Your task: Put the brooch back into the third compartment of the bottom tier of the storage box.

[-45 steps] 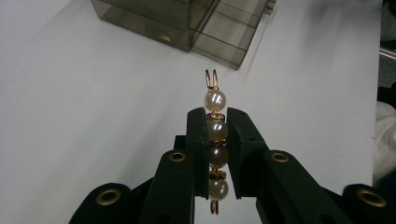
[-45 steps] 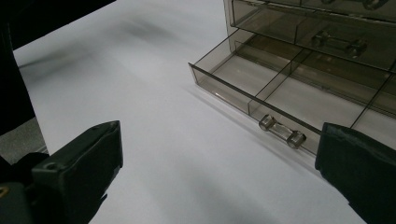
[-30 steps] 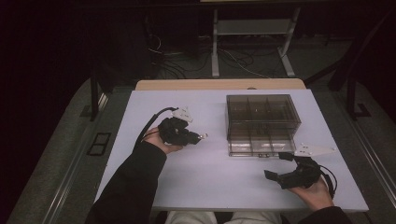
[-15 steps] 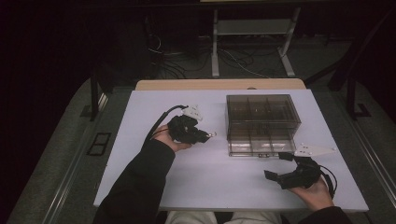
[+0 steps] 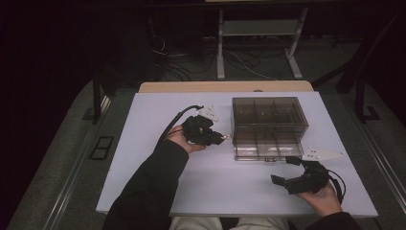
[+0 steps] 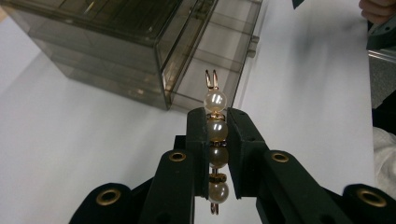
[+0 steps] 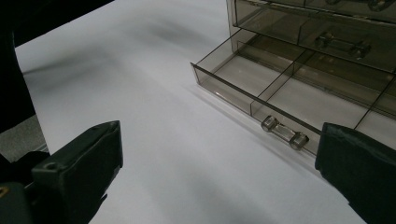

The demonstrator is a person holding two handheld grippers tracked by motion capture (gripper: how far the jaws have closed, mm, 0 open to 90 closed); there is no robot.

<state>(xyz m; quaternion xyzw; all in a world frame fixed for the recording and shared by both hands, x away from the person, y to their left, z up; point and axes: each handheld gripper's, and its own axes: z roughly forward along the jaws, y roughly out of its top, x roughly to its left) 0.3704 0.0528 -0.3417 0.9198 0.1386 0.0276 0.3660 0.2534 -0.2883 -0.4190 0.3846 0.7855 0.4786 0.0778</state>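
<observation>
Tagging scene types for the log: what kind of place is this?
Likely a lab or workshop recording bench, not a home: a plain white table, loose cables on the floor behind it beside a metal stand, and dark surroundings. On the table sits a clear drawer box.

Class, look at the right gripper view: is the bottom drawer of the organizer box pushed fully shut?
No: the bottom drawer juts out, its compartments open from above.
</observation>
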